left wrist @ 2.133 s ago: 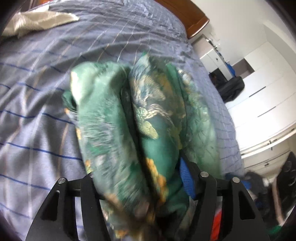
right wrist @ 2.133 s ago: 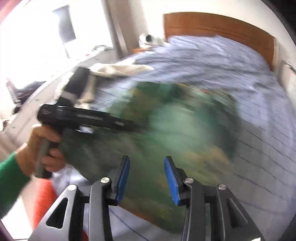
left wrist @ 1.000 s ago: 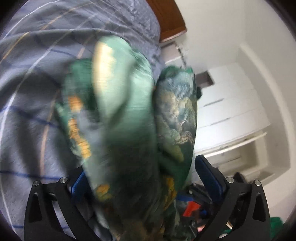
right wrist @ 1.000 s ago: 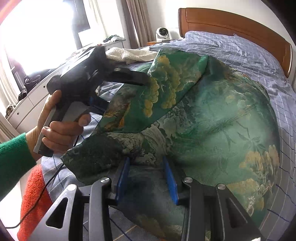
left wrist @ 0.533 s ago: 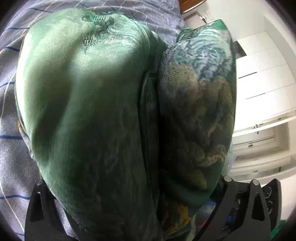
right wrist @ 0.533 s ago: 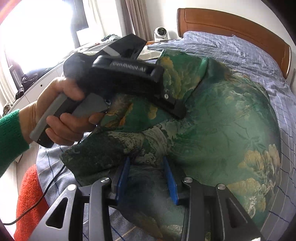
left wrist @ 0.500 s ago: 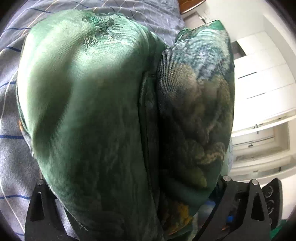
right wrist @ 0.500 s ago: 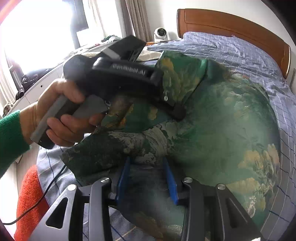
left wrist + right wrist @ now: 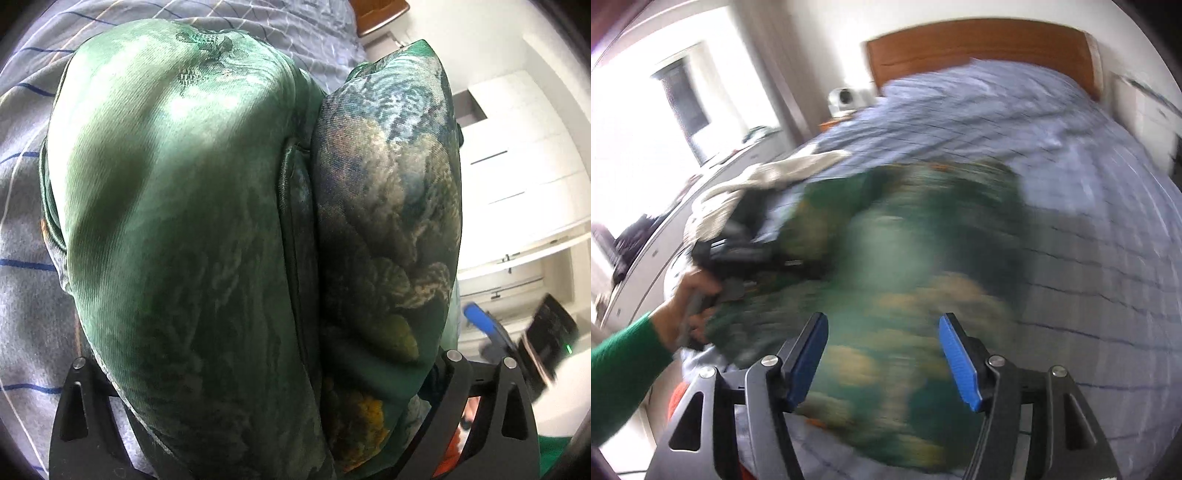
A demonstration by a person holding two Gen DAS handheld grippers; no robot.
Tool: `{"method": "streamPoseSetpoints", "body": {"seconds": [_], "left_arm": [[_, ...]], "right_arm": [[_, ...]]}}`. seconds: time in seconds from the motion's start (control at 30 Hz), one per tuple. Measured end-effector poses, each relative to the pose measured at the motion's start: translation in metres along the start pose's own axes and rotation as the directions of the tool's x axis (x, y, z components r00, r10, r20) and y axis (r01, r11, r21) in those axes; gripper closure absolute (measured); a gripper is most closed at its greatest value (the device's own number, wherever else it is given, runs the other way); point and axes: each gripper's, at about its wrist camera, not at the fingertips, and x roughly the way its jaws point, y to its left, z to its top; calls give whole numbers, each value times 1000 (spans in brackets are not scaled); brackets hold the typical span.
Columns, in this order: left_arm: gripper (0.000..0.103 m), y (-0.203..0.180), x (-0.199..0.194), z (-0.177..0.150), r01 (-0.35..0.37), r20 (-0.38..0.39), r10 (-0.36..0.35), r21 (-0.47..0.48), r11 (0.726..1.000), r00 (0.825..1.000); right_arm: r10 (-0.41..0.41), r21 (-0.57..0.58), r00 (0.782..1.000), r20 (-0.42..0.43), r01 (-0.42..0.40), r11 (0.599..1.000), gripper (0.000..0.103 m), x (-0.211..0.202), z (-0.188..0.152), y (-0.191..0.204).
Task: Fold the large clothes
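Note:
A green patterned garment [image 9: 905, 277] lies bunched on the blue checked bed [image 9: 1089, 184], blurred by motion. My right gripper [image 9: 882, 347] hovers over its near edge. Its jaws are opening, and its blue pads [image 9: 956, 354] are apart with nothing pressed between them. In the left wrist view the garment [image 9: 221, 221] bulges up in two thick folds out of my left gripper [image 9: 273, 387] and hides its fingers. That gripper [image 9: 738, 251] is clamped on the cloth's left edge, held by a hand in a green sleeve [image 9: 624, 350]. The right gripper [image 9: 487, 332] shows as a blur at the right.
A cream cloth [image 9: 768, 181] lies on the bed's far left, beyond it a wooden headboard [image 9: 979, 48]. White cabinets [image 9: 517, 184] stand past the bed's other side. A long white dresser [image 9: 653, 251] runs under the bright window. Something orange-red [image 9: 679, 395] sits at the bed's near corner.
The right gripper has let go of the garment's near edge, opened wide, and pulled back and up. The left gripper still holds its bunch of cloth.

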Motion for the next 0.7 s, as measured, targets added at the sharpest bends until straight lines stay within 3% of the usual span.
{"method": "streamPoseSetpoints", "body": {"seconds": [0.1,0.27,0.4,0.5,0.6,0.7], "left_arm": [[6,0,0,-9,-3,7,3,0,1000,1000],[6,-1,-3,-20,-11,13,11,1,1000,1000],[6,-6,-3,-20,-7,19,7,-2,1000,1000],[6,-4,-4,-23,-7,17,7,-3,1000,1000],[6,-3,-6,-26,-7,19,7,-5,1000,1000],[6,-1,-9,-26,-3,23,3,-7,1000,1000]], "right_arm": [[-45,95,999,-23,47,994,39,0,-2,-38],[-10,172,996,-85,24,985,39,17,0,-79],[138,272,984,-110,-104,957,39,29,1,-98],[268,330,958,-100,-222,918,38,43,6,-103],[270,324,958,-97,-226,919,26,63,13,-105],[349,363,932,-97,-293,884,18,82,18,-113]]}}
